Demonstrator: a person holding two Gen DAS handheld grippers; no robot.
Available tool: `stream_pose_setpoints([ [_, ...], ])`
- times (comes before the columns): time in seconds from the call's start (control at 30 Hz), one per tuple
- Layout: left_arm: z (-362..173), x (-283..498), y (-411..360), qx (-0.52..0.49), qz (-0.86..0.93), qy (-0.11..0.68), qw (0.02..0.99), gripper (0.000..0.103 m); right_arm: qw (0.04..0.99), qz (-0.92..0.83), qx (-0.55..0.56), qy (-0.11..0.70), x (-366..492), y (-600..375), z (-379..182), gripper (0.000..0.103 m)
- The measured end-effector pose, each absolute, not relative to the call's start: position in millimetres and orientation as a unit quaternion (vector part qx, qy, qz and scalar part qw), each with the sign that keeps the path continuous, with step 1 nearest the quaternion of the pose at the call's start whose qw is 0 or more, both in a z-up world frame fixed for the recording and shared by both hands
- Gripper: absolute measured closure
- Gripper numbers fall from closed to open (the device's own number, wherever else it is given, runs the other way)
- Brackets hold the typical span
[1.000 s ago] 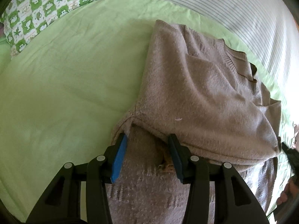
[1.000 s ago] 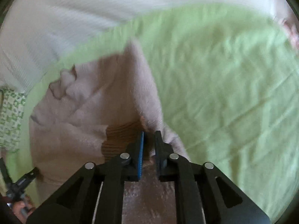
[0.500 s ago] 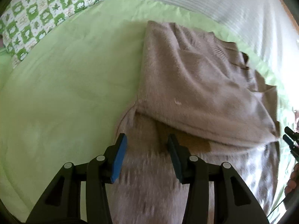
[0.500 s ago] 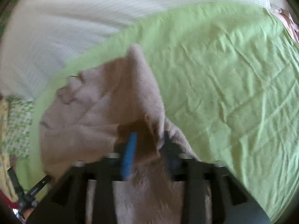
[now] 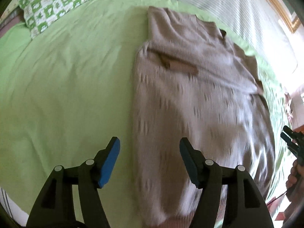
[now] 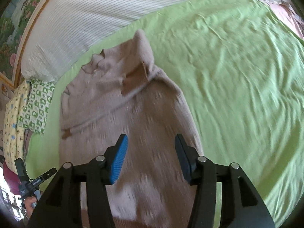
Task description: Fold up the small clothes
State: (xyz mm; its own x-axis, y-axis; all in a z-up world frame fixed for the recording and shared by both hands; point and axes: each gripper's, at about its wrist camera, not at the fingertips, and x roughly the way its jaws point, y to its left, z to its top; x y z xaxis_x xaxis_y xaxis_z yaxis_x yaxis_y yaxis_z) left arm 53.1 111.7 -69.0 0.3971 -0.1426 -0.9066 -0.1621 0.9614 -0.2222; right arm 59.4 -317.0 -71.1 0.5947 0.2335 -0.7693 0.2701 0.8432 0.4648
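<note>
Left wrist view shows your left tool [image 5: 150, 160] and right tool [image 6: 151, 157] both spread apart, empty, above the sweater [image 5: 199, 95] on the green bed [image 5: 66, 85]; its loose folded sleeves could slip open if snagged.

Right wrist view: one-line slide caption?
Open right tongs hover over a beige knit sweater lying partly folded on a green bedsheet, striped pillow beyond.

Left gripper [image 5: 150, 161] and right gripper [image 6: 151, 156], black angular frames, silver round screws, blue ribbed pads on jaws
</note>
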Motion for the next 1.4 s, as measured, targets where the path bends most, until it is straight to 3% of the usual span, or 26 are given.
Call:
stream_pose_setpoints([
  [0.6,-96.9,-40.9,104.2,-0.186,-0.077,0.604,0.771,0.036,0.825,-0.010,0.298,0.481,-49.3,-322.2,-92.1,0.050],
  [1.2,-119.0,-43.6,77.4,-0.168,-0.105,0.630,0.751,0.038,0.789,0.031,0.334,0.514,-87.5,-305.7,-130.7,0.050],
  [1.3,-118.5,-42.8,70.0,-0.136,-0.099,0.626,0.762,0.053,0.785,0.041,0.325,0.526,-82.7,-297.9,-138.6,0.053],
  [1.33,-118.4,-42.7,69.2,-0.128,-0.099,0.624,0.764,0.063,0.785,0.043,0.321,0.527,-81.9,-296.7,-139.2,0.060],
  [1.37,-118.2,-43.5,69.7,-0.126,-0.100,0.622,0.766,0.077,0.784,0.044,0.317,0.532,-82.6,-296.4,-140.6,0.079],
  [1.4,-117.9,-43.7,71.5,-0.129,-0.108,0.620,0.767,0.084,0.780,0.045,0.318,0.537,-82.5,-297.5,-142.3,0.089],
])
